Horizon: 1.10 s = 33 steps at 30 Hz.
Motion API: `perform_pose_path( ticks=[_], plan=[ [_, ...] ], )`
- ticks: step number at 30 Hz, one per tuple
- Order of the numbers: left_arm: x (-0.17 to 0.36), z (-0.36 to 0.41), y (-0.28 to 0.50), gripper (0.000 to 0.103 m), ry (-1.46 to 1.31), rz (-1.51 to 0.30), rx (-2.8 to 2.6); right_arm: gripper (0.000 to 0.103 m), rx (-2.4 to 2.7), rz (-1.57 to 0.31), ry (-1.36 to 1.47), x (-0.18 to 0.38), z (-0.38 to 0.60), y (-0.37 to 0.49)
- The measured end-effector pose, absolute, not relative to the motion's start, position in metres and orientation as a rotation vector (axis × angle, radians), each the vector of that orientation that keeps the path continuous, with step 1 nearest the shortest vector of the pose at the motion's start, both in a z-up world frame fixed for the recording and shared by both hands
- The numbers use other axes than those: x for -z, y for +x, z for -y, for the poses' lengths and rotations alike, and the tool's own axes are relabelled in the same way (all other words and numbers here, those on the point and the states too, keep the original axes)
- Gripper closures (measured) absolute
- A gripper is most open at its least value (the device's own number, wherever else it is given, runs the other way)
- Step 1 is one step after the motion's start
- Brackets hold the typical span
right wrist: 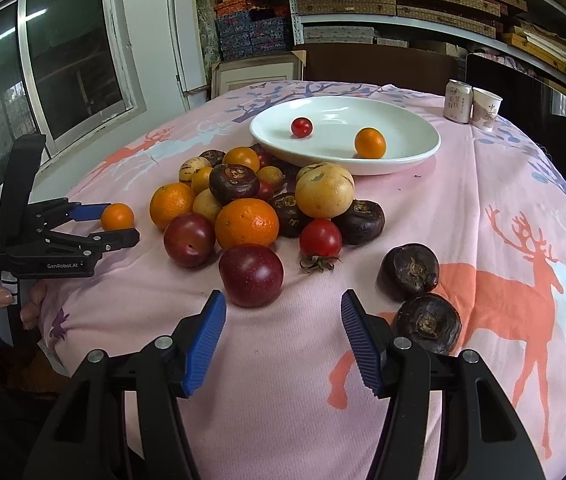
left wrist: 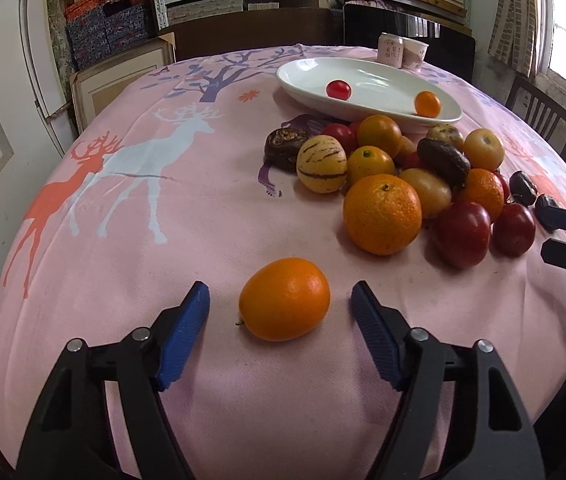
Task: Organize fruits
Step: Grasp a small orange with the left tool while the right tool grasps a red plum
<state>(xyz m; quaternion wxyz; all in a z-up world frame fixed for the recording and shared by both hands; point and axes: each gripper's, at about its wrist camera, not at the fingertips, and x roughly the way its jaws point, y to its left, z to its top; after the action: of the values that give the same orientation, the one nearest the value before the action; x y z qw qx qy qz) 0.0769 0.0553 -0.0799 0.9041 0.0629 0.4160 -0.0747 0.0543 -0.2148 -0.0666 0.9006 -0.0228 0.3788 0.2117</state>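
A small orange kumquat (left wrist: 284,299) lies on the pink tablecloth between the fingers of my open left gripper (left wrist: 279,296), untouched; both also show in the right wrist view, the kumquat (right wrist: 117,217) and the left gripper (right wrist: 117,220). A pile of mixed fruit (left wrist: 403,172) lies in front of a white plate (left wrist: 307,70) that holds a cherry tomato (left wrist: 338,89) and a kumquat (left wrist: 427,103). My right gripper (right wrist: 283,304) is open and empty just before a dark red plum (right wrist: 251,275); it also shows in the left wrist view (left wrist: 551,226).
A drink can (right wrist: 458,101) and a paper cup (right wrist: 486,109) stand at the table's far right. Two dark water chestnuts (right wrist: 419,292) lie apart to the right of the right gripper. A dark chair back (right wrist: 379,68) stands behind the table. Shelves fill the back wall.
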Motion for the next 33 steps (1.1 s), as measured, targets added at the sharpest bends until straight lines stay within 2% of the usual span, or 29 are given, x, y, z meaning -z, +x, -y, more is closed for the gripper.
perform_pose_path(
  ticks=[11,13,25,33],
  plan=[
    [0.0806,-0.0559,0.0776,0.035,0.106,-0.855,0.161,0.043,-0.442,-0.796,-0.046,0.0703,0.2121,0.0540],
    [0.0806,-0.0549,0.0769,0.043,0.101,-0.849,0.174,0.043,-0.443,-0.796,-0.047,0.0701,0.2114,0.0538],
    [0.0787,-0.0588,0.0736,0.062,0.061,-0.836,0.185,0.043,-0.443,-0.798,-0.047,0.0700,0.2086,0.0534],
    [0.0772,-0.0553,0.0690,0.062,0.050,-0.828,0.202,0.043,-0.445,-0.801,-0.042,0.0708,0.2070,0.0529]
  ],
)
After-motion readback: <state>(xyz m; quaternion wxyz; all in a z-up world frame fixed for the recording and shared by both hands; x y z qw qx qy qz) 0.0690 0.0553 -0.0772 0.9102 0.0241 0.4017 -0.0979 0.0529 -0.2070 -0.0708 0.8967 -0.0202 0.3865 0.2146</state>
